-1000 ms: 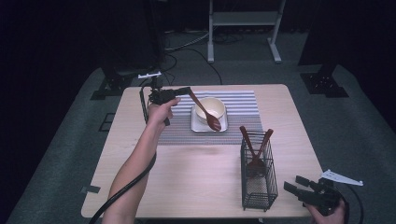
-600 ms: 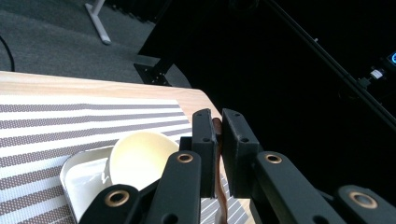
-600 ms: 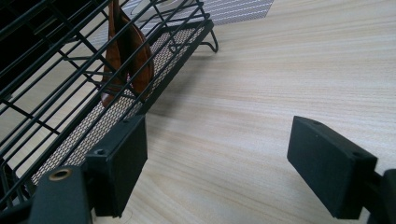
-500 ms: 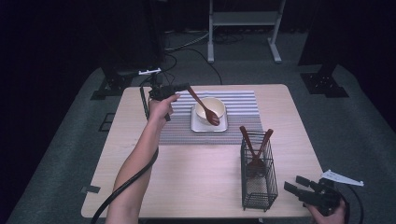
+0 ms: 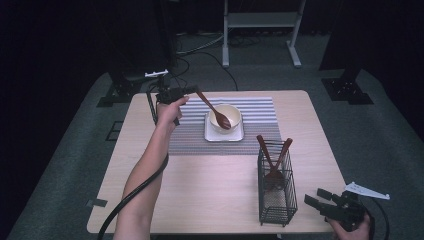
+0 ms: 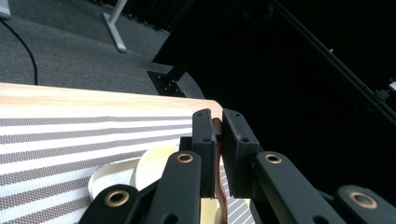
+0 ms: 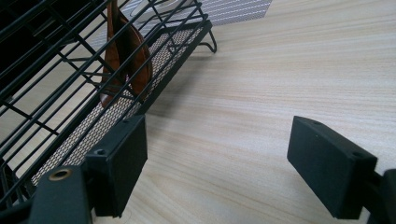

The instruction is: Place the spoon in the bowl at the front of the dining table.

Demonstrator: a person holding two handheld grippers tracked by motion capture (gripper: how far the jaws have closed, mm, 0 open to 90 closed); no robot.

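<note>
The left tongs (image 5: 192,91) were held above the far left part of the surface (image 5: 210,200), over the edge of the striped placemat (image 5: 260,107). Their jaws were closed on the handle of a brown wooden spoon (image 5: 214,109); in the left gripper view the handle (image 6: 217,158) sat clamped between the two black jaws. The spoon sloped down to the right, with its bowl end inside the cream bowl (image 5: 226,117). The bowl stood on a pale square plate (image 5: 212,135), which lay on the placemat.

The right tongs (image 5: 320,199) were at the near right corner of the surface, held by a hand (image 5: 352,232). Their jaws stood wide apart with nothing between them and bare wood visible in the gap. Just to their left stood a black wire caddy (image 5: 276,192) holding wooden utensils (image 5: 272,152) upright. In the right gripper view the caddy (image 7: 70,84) lay just beside the left jaw.
</note>
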